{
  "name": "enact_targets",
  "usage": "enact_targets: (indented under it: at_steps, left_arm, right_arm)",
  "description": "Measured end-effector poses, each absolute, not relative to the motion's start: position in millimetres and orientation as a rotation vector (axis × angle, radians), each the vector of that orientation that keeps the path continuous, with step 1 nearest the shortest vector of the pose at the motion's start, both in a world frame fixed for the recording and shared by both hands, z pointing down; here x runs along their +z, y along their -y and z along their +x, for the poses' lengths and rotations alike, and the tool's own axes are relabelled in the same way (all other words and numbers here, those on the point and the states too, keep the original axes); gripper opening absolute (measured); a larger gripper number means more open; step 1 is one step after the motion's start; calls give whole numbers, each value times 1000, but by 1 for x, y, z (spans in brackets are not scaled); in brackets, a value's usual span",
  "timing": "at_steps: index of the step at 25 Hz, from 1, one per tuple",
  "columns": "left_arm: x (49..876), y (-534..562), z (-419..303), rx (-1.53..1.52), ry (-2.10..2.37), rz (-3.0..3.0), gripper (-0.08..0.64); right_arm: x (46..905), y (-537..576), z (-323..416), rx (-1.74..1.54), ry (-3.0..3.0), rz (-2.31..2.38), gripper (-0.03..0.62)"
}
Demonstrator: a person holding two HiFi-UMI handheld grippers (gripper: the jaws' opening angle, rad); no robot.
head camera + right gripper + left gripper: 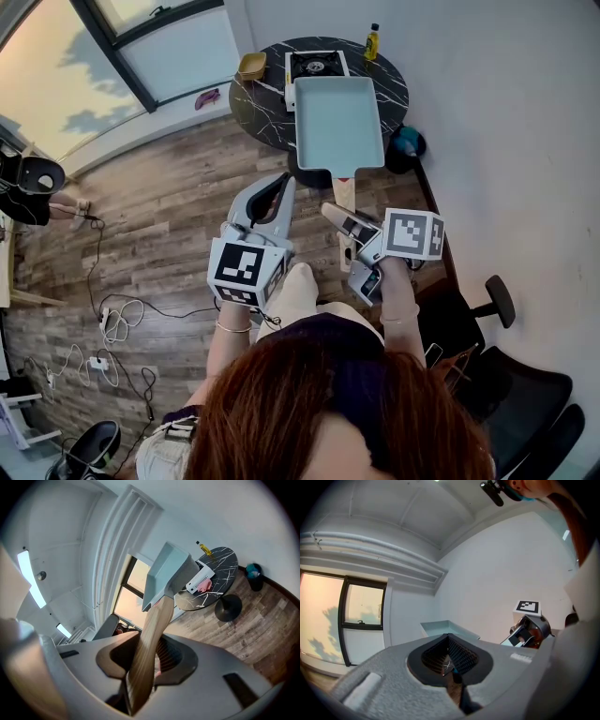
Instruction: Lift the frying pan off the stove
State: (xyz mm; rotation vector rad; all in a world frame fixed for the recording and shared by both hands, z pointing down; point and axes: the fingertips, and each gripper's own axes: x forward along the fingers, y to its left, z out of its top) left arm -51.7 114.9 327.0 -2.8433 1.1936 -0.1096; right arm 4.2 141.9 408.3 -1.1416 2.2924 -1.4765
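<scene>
R gripper (337, 220) is clamping the wooden handle (345, 192) of the frying pan (339, 122). In the right gripper view the jaws are pressing on the handle from both sides, w/ the handle running up btwn them to the pan body. L gripper (279, 186) is sitting just beside it to the left, jaws together, nothing btwn them, not touching the pan. The pan is a rectangular pale-teal one, empty, hanging in the air in front of the person and clear of the stove (314, 64). Beyond it, a round black marble table (258, 108) is carrying the white portable gas stove w/ its burner bare. A yellow bottle (372, 42) is standing near the table's far edge, right of the stove.
</scene>
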Motion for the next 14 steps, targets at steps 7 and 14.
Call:
enact_targets:
  at_steps: [7, 14]
  left_arm:
    - [331, -116, -44, -121, -1179, -2845, 11]
    - [336, -109, -38, -132, -1180, -2855, 12]
  right_arm:
    - [413, -144, 10, -1479, -2288, -1149, 109]
    - [418, -135, 17, -1484, -2281, -1157, 109]
